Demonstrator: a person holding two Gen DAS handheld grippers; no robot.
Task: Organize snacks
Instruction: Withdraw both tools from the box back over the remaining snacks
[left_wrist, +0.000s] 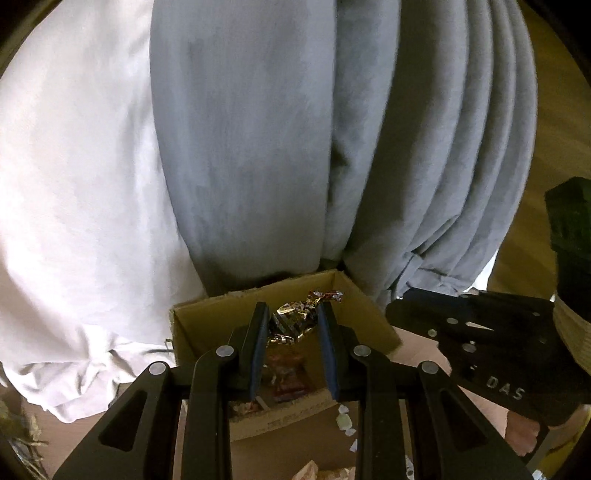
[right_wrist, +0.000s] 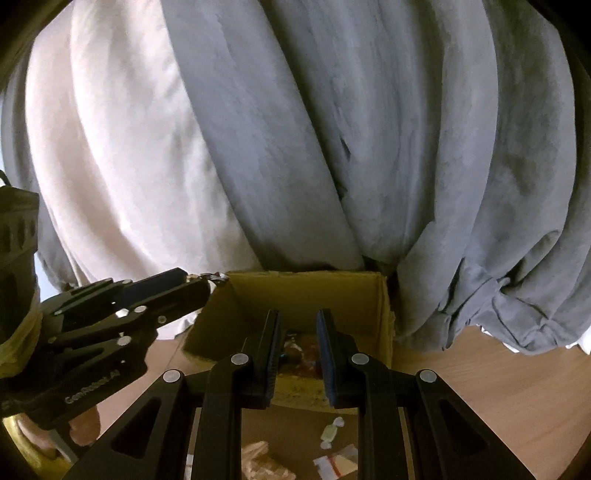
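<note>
Snack sorting, both grippers above cardboard box (left_wrist: 373, 314).
Left gripper (left_wrist: 292, 314) clamps a foil-wrapped candy (left_wrist: 295, 317); right gripper (right_wrist: 298, 321) closed, empty.

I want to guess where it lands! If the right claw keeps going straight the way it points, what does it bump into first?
Probably the cardboard box: the right claw points down into its open top, so it would likely meet the snacks inside, though depth is hard to judge.

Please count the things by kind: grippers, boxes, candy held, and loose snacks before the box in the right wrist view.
Grippers: 2 (left gripper, right gripper)
Cardboard box: 1
Foil-wrapped candy, held: 1
Loose snacks on table: 3
Total: 7
</note>
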